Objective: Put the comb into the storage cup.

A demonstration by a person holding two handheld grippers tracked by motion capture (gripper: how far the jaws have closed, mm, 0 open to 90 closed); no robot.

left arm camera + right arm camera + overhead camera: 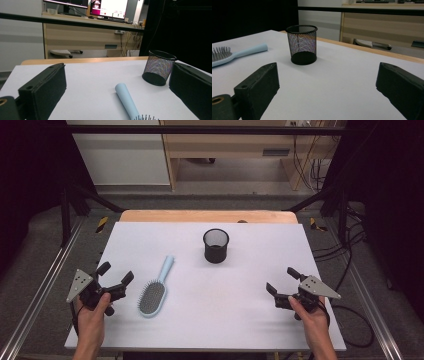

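Note:
A light blue hairbrush [155, 289] lies flat on the white table [250, 320], bristles up, handle pointing toward the far side. Its handle [126, 100] reaches between the left gripper's jaws in the left gripper view, and its head [222, 56] sits at the far left in the right gripper view. A black mesh cup [216, 245] stands upright near the table's middle back [158, 67] [302, 44]. My left gripper [116, 273] rests open at the left edge, just left of the brush. My right gripper [282, 280] rests open at the right, with nothing between its jaws.
A wooden strip [207, 216] runs along the table's far edge. Black frame bars [80, 195] stand at both back corners. Cables [350, 245] trail on the floor to the right. A desk with monitors [107, 8] stands behind the table.

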